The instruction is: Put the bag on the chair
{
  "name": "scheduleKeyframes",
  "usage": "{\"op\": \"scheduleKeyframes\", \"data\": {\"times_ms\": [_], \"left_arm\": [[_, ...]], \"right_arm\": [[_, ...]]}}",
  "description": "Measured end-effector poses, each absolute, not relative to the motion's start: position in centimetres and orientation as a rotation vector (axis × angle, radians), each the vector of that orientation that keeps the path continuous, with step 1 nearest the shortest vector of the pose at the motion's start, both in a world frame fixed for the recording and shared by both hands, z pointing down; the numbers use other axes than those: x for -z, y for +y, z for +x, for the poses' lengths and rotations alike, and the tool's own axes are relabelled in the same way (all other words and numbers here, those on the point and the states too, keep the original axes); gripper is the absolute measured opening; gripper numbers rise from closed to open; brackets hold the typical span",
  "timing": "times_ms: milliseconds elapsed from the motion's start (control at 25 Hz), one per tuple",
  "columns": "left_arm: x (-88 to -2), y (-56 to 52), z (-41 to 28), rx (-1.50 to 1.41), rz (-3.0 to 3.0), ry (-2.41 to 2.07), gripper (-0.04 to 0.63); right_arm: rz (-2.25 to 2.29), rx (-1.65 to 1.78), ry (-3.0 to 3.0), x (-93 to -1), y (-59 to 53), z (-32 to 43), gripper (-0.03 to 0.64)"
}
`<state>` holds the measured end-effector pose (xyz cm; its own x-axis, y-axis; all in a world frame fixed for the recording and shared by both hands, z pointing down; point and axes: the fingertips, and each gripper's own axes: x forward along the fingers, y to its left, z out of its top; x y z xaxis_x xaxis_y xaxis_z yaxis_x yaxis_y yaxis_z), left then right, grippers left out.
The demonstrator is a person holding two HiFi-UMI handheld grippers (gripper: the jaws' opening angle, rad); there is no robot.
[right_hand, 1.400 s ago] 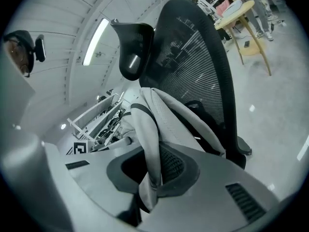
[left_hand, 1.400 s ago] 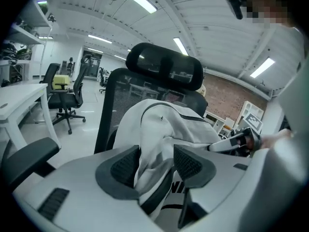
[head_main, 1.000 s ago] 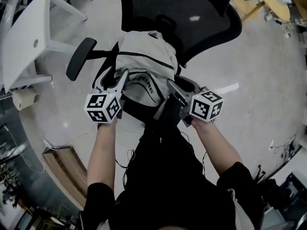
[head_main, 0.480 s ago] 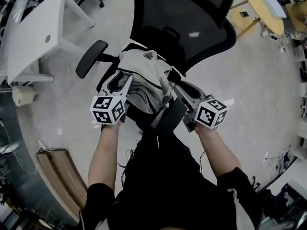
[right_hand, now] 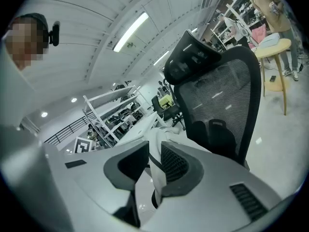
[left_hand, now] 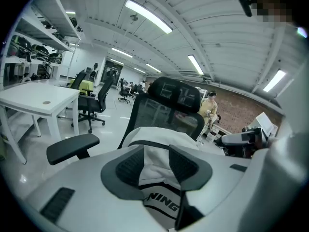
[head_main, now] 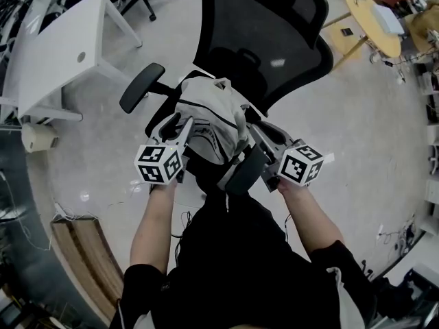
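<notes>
Forearms stretched forward side by side, the left gripper [head_main: 183, 123] and right gripper [head_main: 253, 130], jaws just closing, each pinch the white bag [head_main: 209, 108] over the chair [head_main: 264, 33] seat's front edge.

Seat of chair [head_main: 264, 40] largely hidden under bag [head_main: 209, 108], bag's lettering cut short by left gripper [left_hand: 156, 151]

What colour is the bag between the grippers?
The bag is pale grey-white with black trim and black lettering; it shows best in the left gripper view.
</notes>
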<state>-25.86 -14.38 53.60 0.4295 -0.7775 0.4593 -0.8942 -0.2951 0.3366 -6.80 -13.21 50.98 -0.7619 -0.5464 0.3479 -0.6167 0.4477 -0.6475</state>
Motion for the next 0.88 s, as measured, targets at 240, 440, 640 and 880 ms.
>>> {"op": "scheduleKeyframes", "data": {"times_ms": [240,440,640,880], "left_arm": [[-49.9,-12.0,-27.4,-0.269,2.2,-1.463,0.147],[-46.2,-10.0,-29.0,-0.139,2.214,-1.462,0.126],[-43.1,-9.1,-28.6,-0.104,2.279,-1.499,0.106],[-40.7,-7.5,-27.3,-0.135,2.282,-1.592,0.098]], "right_arm": [[1.047,-0.904,-2.588,-48.2,-11.8,-7.5,0.075],[1.031,-0.978,-2.719,-42.5,-10.4,-10.1,0.061],[1.018,-0.902,-2.772,-40.1,-9.3,-9.8,0.057],[0.983,-0.831,-2.819,-38.4,-10.0,-7.0,0.049]]}}
